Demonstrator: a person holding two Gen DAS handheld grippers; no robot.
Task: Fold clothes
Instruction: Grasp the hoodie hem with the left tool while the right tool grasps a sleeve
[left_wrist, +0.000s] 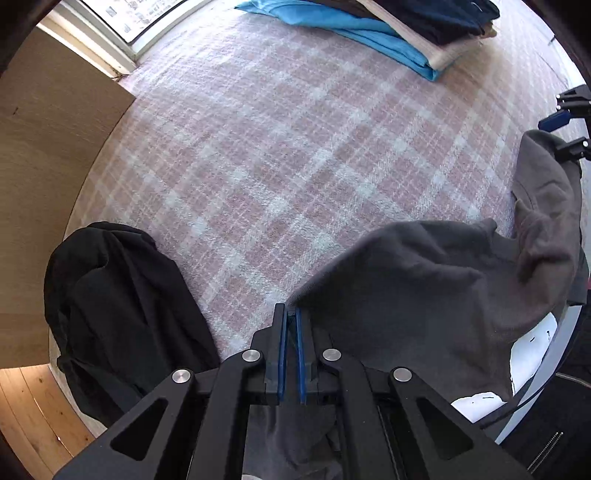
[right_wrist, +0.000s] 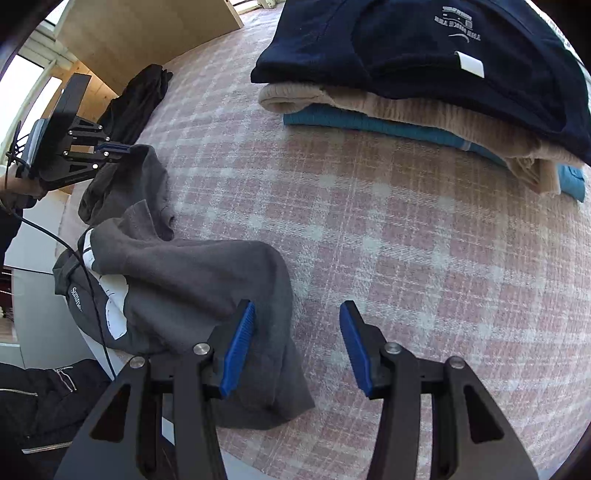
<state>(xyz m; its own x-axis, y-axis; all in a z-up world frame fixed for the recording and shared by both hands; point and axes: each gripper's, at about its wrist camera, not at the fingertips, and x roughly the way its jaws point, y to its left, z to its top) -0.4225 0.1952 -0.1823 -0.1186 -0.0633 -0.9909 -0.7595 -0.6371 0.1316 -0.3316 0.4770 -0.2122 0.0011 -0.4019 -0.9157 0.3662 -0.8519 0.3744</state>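
L gripper (left_wrist: 291, 314): blue pads nearly together, pinching an edge/corner of the grey garment (left_wrist: 424, 288) right at the tips; cloth drapes away to the right of the fingers and hangs under them too. It points steeply down at the pink plaid blanket (left_wrist: 258, 166). In the right wrist view the same L gripper (right_wrist: 123, 148) sits at far left, a hand (right_wrist: 16, 184) behind it, its tips on the upper end of the grey garment (right_wrist: 184, 266). R gripper (right_wrist: 297, 314): jaws apart, roughly half spread, pads not pressing anything; the left pad (right_wrist: 240, 339) lies against or just over the near fold of the grey cloth, the right pad over bare blanket (right_wrist: 406, 240). It tilts down and fwd, low over the surface. Garment itself is crumpled, stretched btw the two grippers near the blanket's edge, white print and some lettering showing on its underside; a black cable (right_wrist: 92, 295) crosses it. Black garment (left_wrist: 122, 317) bunched at the blanket's left edge, well apart from the grey one. Folded stack (right_wrist: 424, 92) at the far side: navy on top, beige under it, teal at the bottom.
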